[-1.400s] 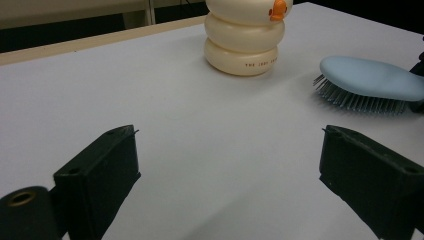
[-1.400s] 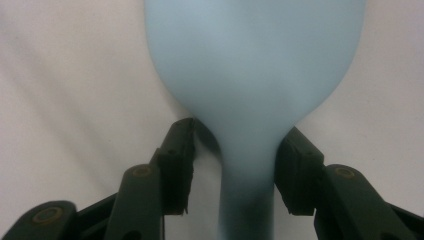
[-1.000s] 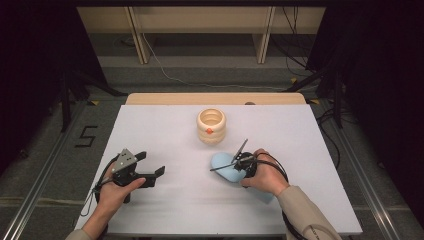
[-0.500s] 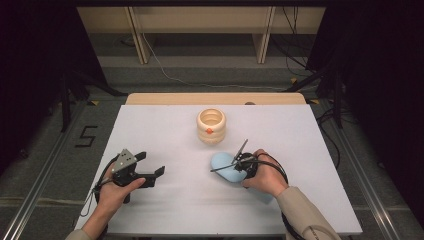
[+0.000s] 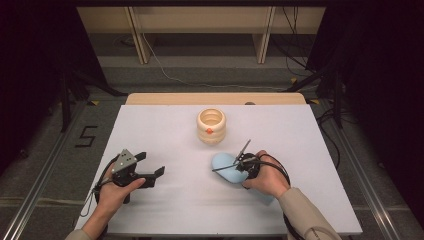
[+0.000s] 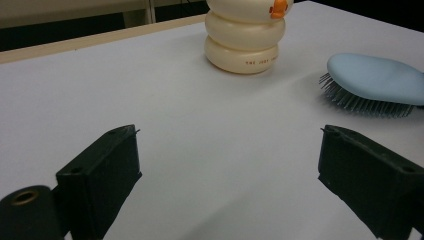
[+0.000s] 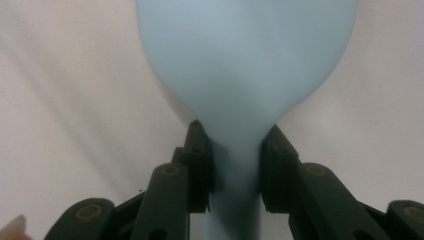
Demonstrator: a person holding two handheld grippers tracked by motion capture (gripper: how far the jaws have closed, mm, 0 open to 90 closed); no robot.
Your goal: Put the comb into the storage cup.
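Nothing has shifted since the earlier frames: both hands and every item sit as they did.

Right tongs [image 7: 235,165]: black, hinged jaws clamped on the narrow neck of the hairbrush [image 7: 247,70], one pad pressed to each side where the handle widens into the head. Hairbrush: pale blue, smooth matt plastic, oval paddle head with rounded back facing up; from the left tongs view, a fringe of fine dark bristles shows beneath its edge, touching the worktop [image 5: 165,135]. The head extends straight out ahead of the right tongs; the handle runs back between them under the hand [image 5: 267,175].

Left tongs [image 6: 227,170]: black, blocky square pads, jaws standing wide with nothing between them, hovering low over bare worktop. The hairbrush lies ahead and to their right, well apart.

Container [image 5: 211,126]: cream, glossy, built of stacked rounded rings with an open top and a small orange mark on the side; stands upright beyond both tongs, near the brush head but not touching it.

Worktop: flat, white, matt sheet with a pale wooden strip along the far edge.
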